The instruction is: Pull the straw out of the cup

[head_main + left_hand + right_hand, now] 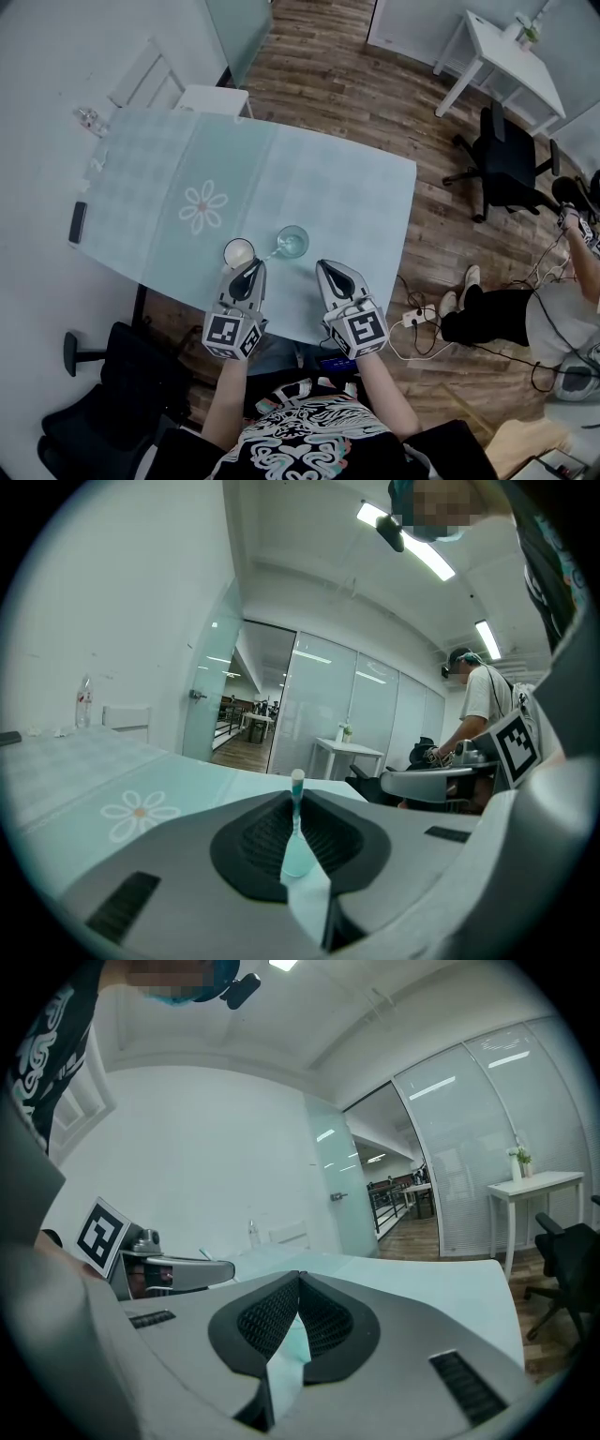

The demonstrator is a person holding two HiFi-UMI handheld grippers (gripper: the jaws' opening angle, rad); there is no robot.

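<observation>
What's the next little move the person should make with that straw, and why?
Probably lift the left gripper slowly, keeping its grip. Its jaws are shut on the teal straw, which in the head view seems to slant toward the clear glass; whether its end is still inside I can't tell. The right gripper is shut and empty.

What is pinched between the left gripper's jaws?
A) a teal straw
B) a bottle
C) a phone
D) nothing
A: the left gripper view shows a thin teal straw standing upright, with the left gripper closed on it.
</observation>
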